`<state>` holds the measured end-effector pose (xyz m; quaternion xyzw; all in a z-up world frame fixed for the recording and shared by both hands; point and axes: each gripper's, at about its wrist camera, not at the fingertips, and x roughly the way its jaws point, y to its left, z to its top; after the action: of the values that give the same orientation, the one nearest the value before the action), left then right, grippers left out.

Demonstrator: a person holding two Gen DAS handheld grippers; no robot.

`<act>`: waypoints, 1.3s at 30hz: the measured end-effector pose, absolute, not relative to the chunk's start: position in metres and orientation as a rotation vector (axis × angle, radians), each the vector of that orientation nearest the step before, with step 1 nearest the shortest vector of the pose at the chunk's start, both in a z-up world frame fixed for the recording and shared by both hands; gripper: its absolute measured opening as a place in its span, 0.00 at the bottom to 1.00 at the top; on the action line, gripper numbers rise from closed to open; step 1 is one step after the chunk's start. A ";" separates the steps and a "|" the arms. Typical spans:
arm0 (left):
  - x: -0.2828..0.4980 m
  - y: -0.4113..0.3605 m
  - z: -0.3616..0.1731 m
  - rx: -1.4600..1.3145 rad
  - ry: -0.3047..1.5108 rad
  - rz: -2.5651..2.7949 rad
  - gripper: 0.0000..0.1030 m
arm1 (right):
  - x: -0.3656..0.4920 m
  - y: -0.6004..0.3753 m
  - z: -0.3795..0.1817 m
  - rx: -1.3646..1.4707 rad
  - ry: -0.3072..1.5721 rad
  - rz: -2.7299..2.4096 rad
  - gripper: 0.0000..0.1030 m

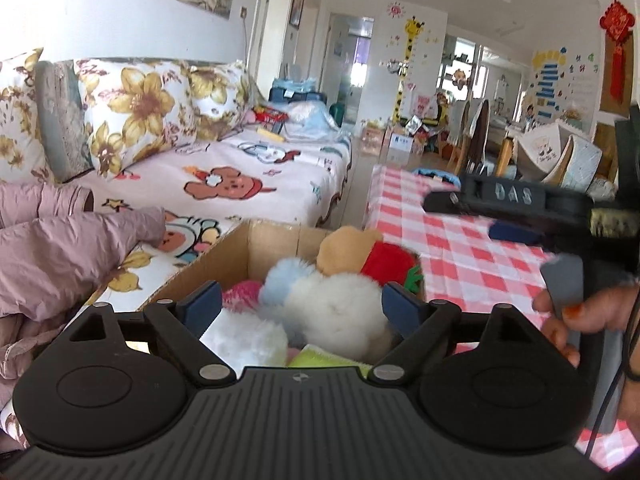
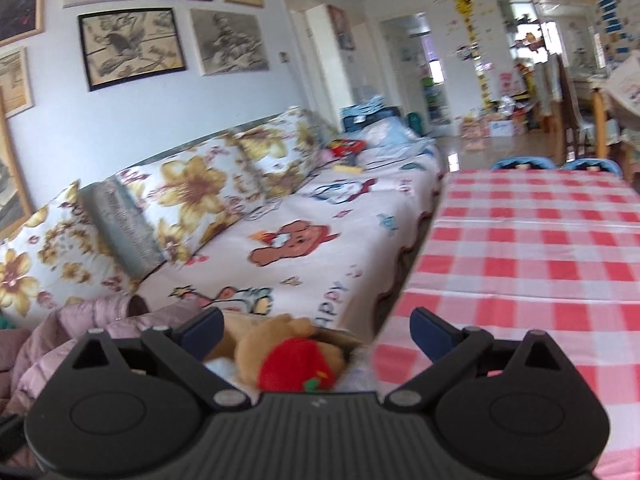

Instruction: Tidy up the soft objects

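Both claws gaped wide and empty, the left claw (image 1: 301,304) above the white plush toy (image 1: 340,308) and the right claw (image 2: 316,330) above the tan teddy (image 2: 280,344), both toys already in the cardboard box (image 1: 224,260), apparently just released.

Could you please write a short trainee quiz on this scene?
1. True or false: the open cardboard box holds plush toys.
2. What covers the table: A plain blue cloth, B red-and-white checked cloth, C bare wood?
3. What is the state of the left gripper?

Key:
1. True; a fluffy white plush toy and a tan plush bear with a red strawberry lie inside.
2. B.
3. Open, holding nothing.
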<state>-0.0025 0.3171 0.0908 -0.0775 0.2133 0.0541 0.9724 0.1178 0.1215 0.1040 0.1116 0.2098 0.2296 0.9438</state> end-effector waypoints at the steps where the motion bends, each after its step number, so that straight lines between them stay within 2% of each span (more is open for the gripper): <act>1: -0.004 0.316 0.093 -0.160 0.422 0.106 1.00 | 0.114 0.118 0.104 0.223 0.426 0.449 0.97; 22: -0.045 0.294 0.097 -0.095 0.429 0.079 1.00 | 0.008 0.063 0.090 0.141 0.439 0.170 0.99; 39: -0.085 0.293 0.094 -0.030 0.467 0.003 1.00 | -0.093 0.072 0.088 0.107 0.405 0.157 0.99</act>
<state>-0.0850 0.2925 0.0937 -0.0149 0.2312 0.0015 0.9728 -0.0926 0.0717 0.0882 0.0530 0.2011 0.0778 0.9750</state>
